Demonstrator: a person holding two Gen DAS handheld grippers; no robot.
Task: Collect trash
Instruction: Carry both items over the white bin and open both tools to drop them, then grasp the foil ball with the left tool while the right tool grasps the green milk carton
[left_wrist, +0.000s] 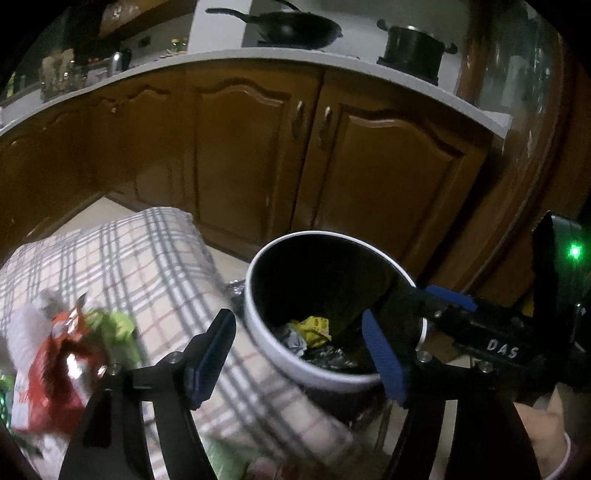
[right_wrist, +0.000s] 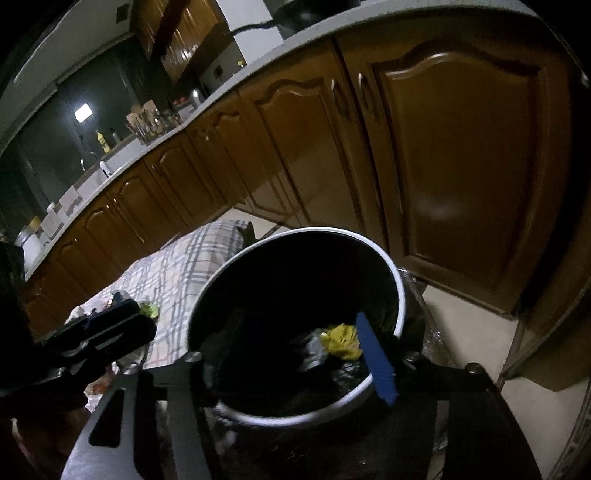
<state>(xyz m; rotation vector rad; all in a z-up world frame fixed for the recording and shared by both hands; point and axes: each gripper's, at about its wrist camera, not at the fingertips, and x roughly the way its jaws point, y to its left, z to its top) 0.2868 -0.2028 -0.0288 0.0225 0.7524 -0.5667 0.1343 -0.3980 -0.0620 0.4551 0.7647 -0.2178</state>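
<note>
Running across the kitchen at twelve o'clock, glossy brown cabinet doors (left_wrist: 243, 155) are seen under a pale bench (left_wrist: 369, 72) carrying a black wok (left_wrist: 295, 27) and pot (left_wrist: 413, 48). A plaid cloth (left_wrist: 147, 266) is spread at nine o'clock, with crumpled wrappers (left_wrist: 66, 347) lying blurred on it. A round white-rimmed bin (left_wrist: 280, 354) holds yellow and grey trash (left_wrist: 310, 330). Left gripper (left_wrist: 299, 354) and right gripper (right_wrist: 295, 358) fingers are spread apart, empty, over the bin.
</note>
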